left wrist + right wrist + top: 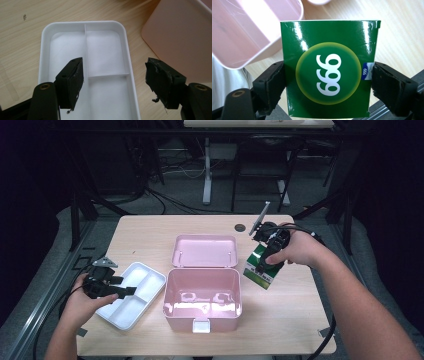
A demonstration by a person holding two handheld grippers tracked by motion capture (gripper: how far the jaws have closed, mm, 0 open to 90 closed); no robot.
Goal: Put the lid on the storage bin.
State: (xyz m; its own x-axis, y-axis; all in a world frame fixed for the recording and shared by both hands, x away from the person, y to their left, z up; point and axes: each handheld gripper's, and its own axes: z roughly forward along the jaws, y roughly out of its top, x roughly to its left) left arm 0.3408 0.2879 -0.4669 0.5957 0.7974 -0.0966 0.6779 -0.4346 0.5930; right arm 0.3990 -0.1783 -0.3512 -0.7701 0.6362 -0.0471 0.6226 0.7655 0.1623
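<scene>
A green carton with "999" in a yellow circle (328,37) is clamped between the jaws of my right gripper (328,85). In the high view that gripper (265,265) holds the carton (260,270) tilted, just right of an open pink box (167,295). The pink box (249,32) has nothing inside, and its lid (205,251) lies flat behind it. A white divided tray (145,275) lies left of the box. My left gripper (125,291) hovers open over it. In the left gripper view, the tray (45,50) shows bare compartments between my spread jaws (115,82).
The light wooden table (290,320) has a dark round grommet (240,227) near its far edge. The pink box's side (180,37) stands close to the tray's right. Beyond the table are desk legs and cables on a dark floor. A metal rail runs along the left.
</scene>
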